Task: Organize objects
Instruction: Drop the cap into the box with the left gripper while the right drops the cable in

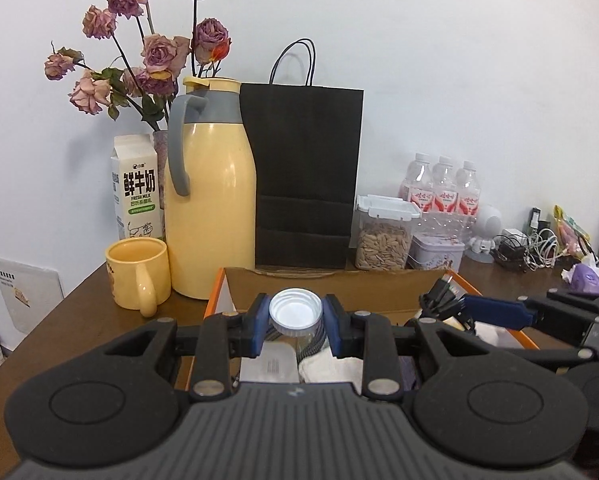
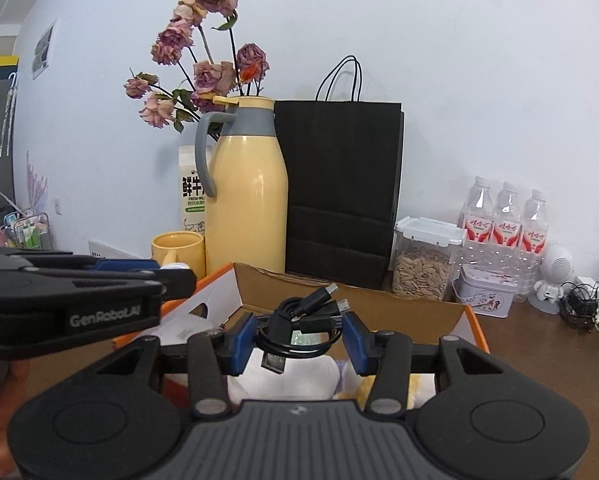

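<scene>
The left gripper [image 1: 295, 320] clamps a light, probably slippery jar [image 1: 295, 314] under its cap while the right gripper [image 2: 299, 338] pinches a limp coiled cable [image 2: 299, 326].

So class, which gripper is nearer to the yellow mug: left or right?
Left. The left gripper, holding a white-capped jar, sits just right of the yellow mug. The right gripper, holding a black cable, is farther right over the cardboard box.
</scene>
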